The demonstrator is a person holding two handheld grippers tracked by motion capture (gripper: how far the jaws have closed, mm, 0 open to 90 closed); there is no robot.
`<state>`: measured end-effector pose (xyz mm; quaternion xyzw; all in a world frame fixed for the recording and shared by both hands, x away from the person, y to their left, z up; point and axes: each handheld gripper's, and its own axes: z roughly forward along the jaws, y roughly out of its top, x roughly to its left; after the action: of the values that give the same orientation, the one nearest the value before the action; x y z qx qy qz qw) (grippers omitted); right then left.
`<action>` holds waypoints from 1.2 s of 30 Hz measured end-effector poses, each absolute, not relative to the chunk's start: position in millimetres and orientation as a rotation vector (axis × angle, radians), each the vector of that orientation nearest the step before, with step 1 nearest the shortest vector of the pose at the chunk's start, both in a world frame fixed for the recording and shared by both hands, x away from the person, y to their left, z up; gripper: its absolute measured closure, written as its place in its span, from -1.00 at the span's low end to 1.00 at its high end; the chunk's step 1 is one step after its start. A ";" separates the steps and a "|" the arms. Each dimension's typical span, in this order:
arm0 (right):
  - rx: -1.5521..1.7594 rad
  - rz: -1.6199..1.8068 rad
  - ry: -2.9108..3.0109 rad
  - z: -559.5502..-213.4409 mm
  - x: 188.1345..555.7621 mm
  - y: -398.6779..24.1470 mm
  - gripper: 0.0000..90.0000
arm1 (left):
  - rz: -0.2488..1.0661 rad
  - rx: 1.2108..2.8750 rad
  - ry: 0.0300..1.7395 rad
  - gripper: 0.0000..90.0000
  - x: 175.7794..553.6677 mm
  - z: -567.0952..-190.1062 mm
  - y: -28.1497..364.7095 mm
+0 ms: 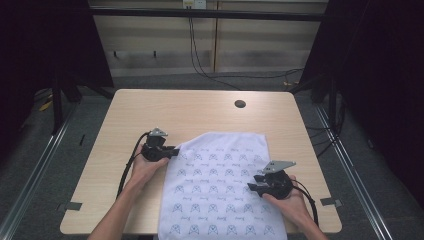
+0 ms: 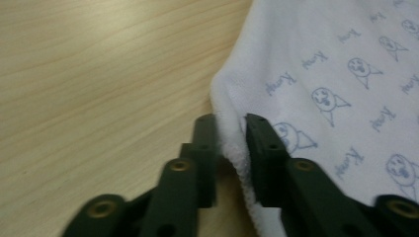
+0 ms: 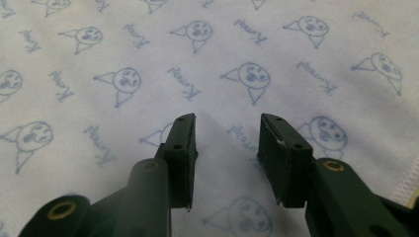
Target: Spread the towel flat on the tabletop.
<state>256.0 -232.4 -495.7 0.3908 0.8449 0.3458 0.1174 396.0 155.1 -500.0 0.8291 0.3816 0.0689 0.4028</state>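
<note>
A white towel (image 1: 220,170) printed with small blue faces lies on the wooden table (image 1: 190,110) and hangs over the near edge. My left gripper (image 1: 175,151) is at the towel's upper left edge. In the left gripper view its jaws (image 2: 231,123) stand close together with the towel's (image 2: 321,64) hemmed edge bunched up between the pads. My right gripper (image 1: 251,184) is over the right half of the cloth. In the right gripper view it (image 3: 227,123) is open just above the flat towel (image 3: 197,49), with nothing between its fingers.
Bare wood (image 2: 99,74) lies left of the towel. A round cable hole (image 1: 240,104) sits near the table's far edge. Cables run across the floor beyond the table, and dark stands flank it on both sides.
</note>
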 end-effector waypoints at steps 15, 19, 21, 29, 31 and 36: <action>1.143 1.015 2.470 -494.9 256.2 -233.0 0.27 | 0.119 2.191 0.587 0.35 330.3 -472.0 97.9; 1.147 1.008 2.471 -495.0 256.5 -234.2 0.29 | 0.116 2.101 0.698 0.42 350.7 -468.1 119.6; 1.141 1.010 2.468 -495.7 257.2 -234.5 0.29 | 0.107 2.057 0.730 0.48 357.7 -467.9 126.2; 1.141 1.003 2.475 -495.1 256.4 -233.7 0.29 | 0.182 2.055 0.917 0.42 381.8 -489.2 132.8; 1.130 1.007 2.477 -495.2 256.6 -233.7 0.29 | 0.185 2.050 0.934 0.37 385.8 -492.9 134.9; 1.140 1.006 2.482 -495.6 256.9 -234.2 0.27 | 0.123 2.065 0.947 0.32 393.3 -507.2 133.5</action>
<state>256.9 -234.2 -495.6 0.3891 0.8471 0.3433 0.1151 393.3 133.5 -507.2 0.8238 0.3777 0.0490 0.4198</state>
